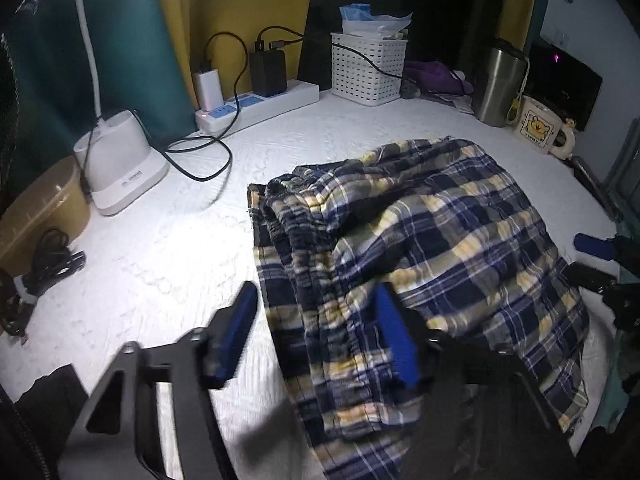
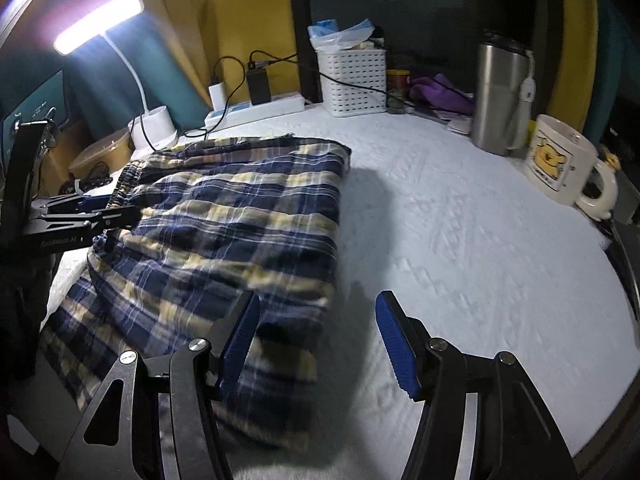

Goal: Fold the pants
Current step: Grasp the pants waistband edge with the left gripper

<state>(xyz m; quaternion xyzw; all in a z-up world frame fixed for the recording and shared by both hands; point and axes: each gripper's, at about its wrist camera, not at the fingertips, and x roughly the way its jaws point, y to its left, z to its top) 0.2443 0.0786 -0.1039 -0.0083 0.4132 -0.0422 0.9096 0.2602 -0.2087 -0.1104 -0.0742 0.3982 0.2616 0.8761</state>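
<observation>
The blue, yellow and white plaid pants [image 1: 420, 248] lie folded in a loose stack on the white quilted surface [image 1: 168, 240]; they also show in the right wrist view [image 2: 224, 232]. My left gripper [image 1: 316, 320] is open and empty above the pants' near left edge, by the gathered waistband. My right gripper [image 2: 318, 320] is open and empty over the pants' near right corner. In the left wrist view, the right gripper [image 1: 592, 260] sits at the pants' right edge. In the right wrist view, the left gripper [image 2: 100, 208] is at the waistband.
A lit desk lamp [image 2: 152, 124], a power strip [image 1: 260, 104] with chargers and cables, a white basket [image 1: 368, 68], a steel tumbler [image 2: 500, 96] and a cream mug [image 2: 564, 160] line the back. A tan container [image 1: 40, 208] stands left.
</observation>
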